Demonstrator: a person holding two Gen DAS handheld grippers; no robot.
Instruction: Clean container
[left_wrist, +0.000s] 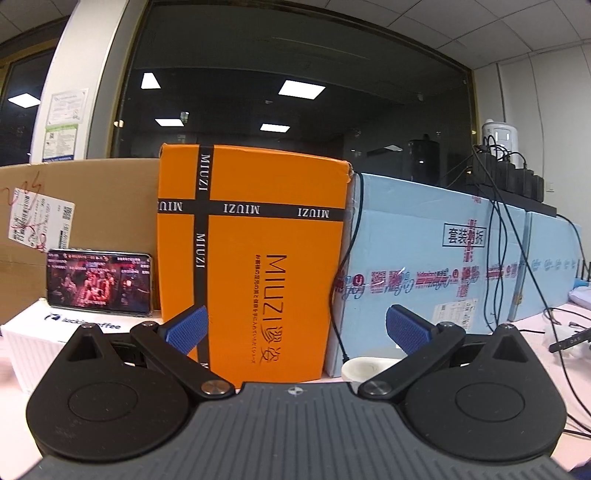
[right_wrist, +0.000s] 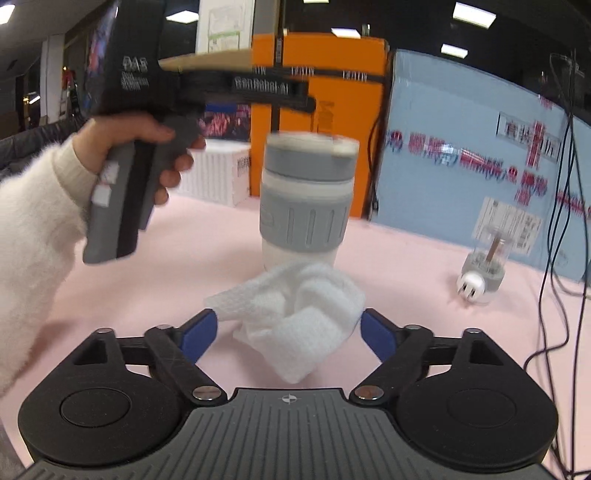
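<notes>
The container (right_wrist: 306, 199) is a white tumbler with a grey lid and a grey ribbed sleeve, upright on the pink table (right_wrist: 406, 266). A crumpled white cloth (right_wrist: 295, 314) lies just in front of it, between the spread blue pads of my right gripper (right_wrist: 288, 332), which is open. A hand in a fluffy white sleeve holds my left gripper, seen in the right wrist view up and left of the container's lid. In its own view the left gripper (left_wrist: 295, 325) is open and holds nothing. A white round rim (left_wrist: 364, 369) shows low by its right finger.
An orange box (left_wrist: 258, 258) and a light blue box (left_wrist: 424, 258) stand along the back, with a phone (left_wrist: 99, 282) on a white carton (left_wrist: 33, 343) to the left. A small clear jar with a grey base (right_wrist: 487, 266) lies at right, near dangling black cables (right_wrist: 554, 258).
</notes>
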